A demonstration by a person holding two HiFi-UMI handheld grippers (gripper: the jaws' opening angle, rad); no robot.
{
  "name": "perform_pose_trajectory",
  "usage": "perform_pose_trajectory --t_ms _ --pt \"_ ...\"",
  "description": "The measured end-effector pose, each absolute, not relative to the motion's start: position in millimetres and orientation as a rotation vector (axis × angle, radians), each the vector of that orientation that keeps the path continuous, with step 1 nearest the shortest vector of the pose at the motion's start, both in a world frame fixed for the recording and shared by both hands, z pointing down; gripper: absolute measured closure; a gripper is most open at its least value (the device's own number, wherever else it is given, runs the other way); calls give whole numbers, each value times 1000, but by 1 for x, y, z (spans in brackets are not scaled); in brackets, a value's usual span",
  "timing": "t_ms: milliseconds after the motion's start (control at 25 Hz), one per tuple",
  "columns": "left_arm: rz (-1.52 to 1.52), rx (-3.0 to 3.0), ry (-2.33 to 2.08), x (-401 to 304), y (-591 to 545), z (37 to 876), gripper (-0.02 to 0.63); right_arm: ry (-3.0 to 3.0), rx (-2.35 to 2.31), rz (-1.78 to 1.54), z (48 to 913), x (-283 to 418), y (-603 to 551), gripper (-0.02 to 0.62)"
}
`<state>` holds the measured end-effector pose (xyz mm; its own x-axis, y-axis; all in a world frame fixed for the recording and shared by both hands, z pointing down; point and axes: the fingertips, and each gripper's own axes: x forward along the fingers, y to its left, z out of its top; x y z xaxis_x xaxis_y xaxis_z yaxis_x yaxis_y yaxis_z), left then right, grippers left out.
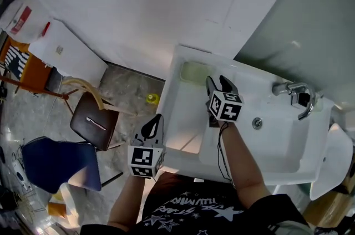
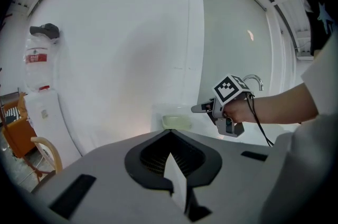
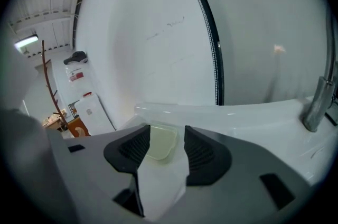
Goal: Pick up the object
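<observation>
Nearest the person, the left gripper (image 1: 158, 119) hangs just off the near left corner of the white washbasin (image 1: 277, 146), over the floor. Its jaws are pressed together with nothing between them. Further in, the right gripper (image 1: 217, 84) reaches over the flat left part of the basin, with its jaws spread apart. The pale green object (image 1: 194, 72) lies in the far left corner of the basin, just ahead of these jaws. It shows in the gap between them, and neither pad presses on it. Nothing stands between the jaws and it.

One drain (image 1: 257, 123) sits in the bowl to the right, and one chrome tap (image 1: 295, 91) stands at the far right edge.

On the floor to the left are one brown chair (image 1: 93, 120), one blue chair (image 1: 58, 164) and a small yellow thing (image 1: 151, 98).
</observation>
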<state>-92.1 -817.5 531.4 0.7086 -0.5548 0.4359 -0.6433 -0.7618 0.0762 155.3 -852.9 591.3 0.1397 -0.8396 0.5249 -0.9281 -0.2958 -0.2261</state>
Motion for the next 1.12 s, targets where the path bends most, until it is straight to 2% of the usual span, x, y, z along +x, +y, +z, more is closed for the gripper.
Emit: perform_pose_trajectory --t_ms 640,800,1120 --pt "627 2640 -927 -89 -841 565 591 -1575 2205 935 656 177 -900 471" --pt "625 2646 -914 -85 -844 568 590 -1530 2180 959 662 181 -901 514" --pt "623 2625 -888 -84 -836 574 590 -1501 2118 933 665 176 -905 541"
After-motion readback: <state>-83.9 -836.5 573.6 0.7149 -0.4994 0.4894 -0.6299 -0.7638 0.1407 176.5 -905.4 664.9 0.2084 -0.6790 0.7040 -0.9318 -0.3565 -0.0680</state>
